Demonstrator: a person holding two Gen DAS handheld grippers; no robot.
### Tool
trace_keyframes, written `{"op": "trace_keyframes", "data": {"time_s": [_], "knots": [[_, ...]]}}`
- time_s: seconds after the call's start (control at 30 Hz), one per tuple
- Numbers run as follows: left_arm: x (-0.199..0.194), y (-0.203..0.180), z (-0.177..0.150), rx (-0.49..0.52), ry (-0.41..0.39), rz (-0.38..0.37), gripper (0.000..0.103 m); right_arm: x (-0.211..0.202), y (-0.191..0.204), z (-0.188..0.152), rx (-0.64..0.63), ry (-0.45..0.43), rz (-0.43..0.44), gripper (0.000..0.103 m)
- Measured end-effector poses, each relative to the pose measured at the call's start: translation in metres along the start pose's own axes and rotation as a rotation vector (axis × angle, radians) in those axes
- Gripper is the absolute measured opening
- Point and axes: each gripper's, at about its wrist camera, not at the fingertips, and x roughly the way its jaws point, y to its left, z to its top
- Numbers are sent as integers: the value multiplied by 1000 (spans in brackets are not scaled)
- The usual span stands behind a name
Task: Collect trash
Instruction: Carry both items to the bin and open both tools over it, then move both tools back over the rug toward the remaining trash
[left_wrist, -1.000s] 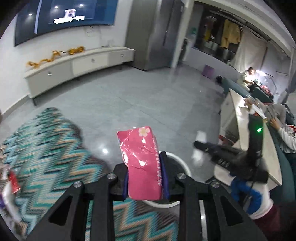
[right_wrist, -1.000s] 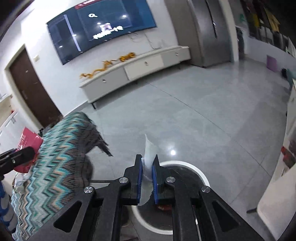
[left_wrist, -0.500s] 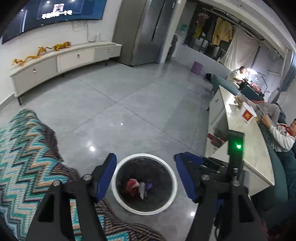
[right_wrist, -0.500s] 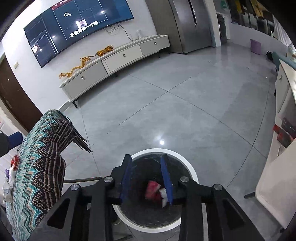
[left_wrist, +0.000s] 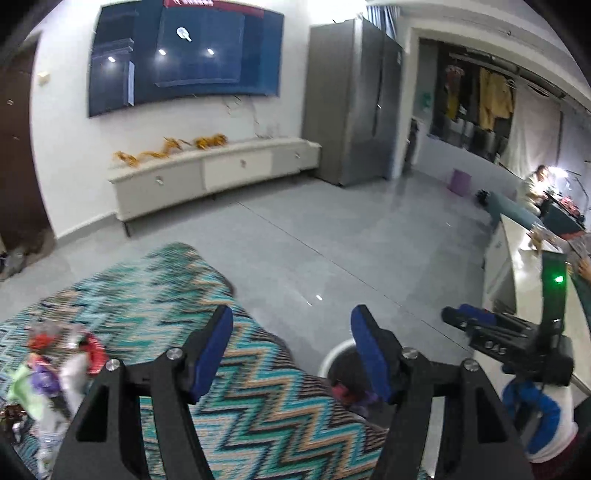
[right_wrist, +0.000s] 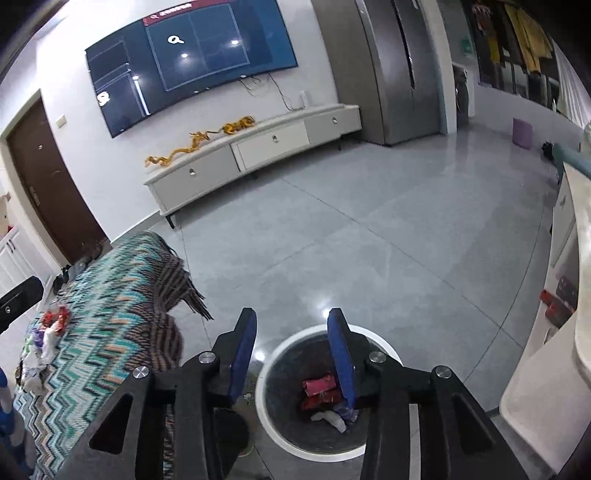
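Grey tiled floor (right_wrist: 388, 229), glossy; wall TV (right_wrist: 192, 62) above a long white cabinet (right_wrist: 258, 147); tall grey fridge (right_wrist: 399, 66) to its right. Dark door (right_wrist: 48, 184) at left.

Zigzag blanket (right_wrist: 107, 325), teal, tan and brown, fringed on the floor side, covers a raised surface at left. Loose trash (right_wrist: 48, 332) lies on it at the far left: red, white and purple wrappers in a heap. Left wrist view shows the same heap (left_wrist: 55, 365) blurred, left of the fingers.

Bin (right_wrist: 280, 350), round, white rim, dark inside, stands on the floor just beside the blanket edge. In it: a red packet (right_wrist: 319, 386), darker red bits, white crumpled paper (right_wrist: 328, 419), a purple scrap.

Right gripper (right_wrist: 291, 354): jaws wide, nothing between them, hanging above the bin; blue pads (right_wrist: 243, 354) bare.

Left gripper (left_wrist: 291, 354): jaws wide, holding nothing, over the blanket edge with the bin rim (left_wrist: 336, 350) partly behind its right finger. The right gripper (left_wrist: 506, 339) appears at far right in this view, green light on.

Pale counter (right_wrist: 539, 376) at right edge.
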Motion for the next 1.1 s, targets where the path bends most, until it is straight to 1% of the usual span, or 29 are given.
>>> {"op": "trace_keyframes", "data": {"time_s": [0.1, 0.23, 0.43, 0.63, 0.83, 1.1], "knots": [[-20, 12, -1, 4, -41, 60, 65, -11, 20, 2, -34, -14, 20, 43], [-44, 26, -2, 16, -79, 128, 65, -20, 47, 3, -85, -23, 42, 43], [-77, 50, -10, -6, -102, 174, 65, -33, 90, 8, -155, -42, 85, 43], [-107, 83, -23, -65, -134, 225, 65, -44, 134, 9, -230, -56, 127, 43], [-132, 121, -40, -137, -138, 256, 65, -54, 180, 8, -304, -68, 167, 44], [-175, 176, -74, -268, -154, 321, 65, -72, 235, 4, -403, -87, 206, 44]]}}
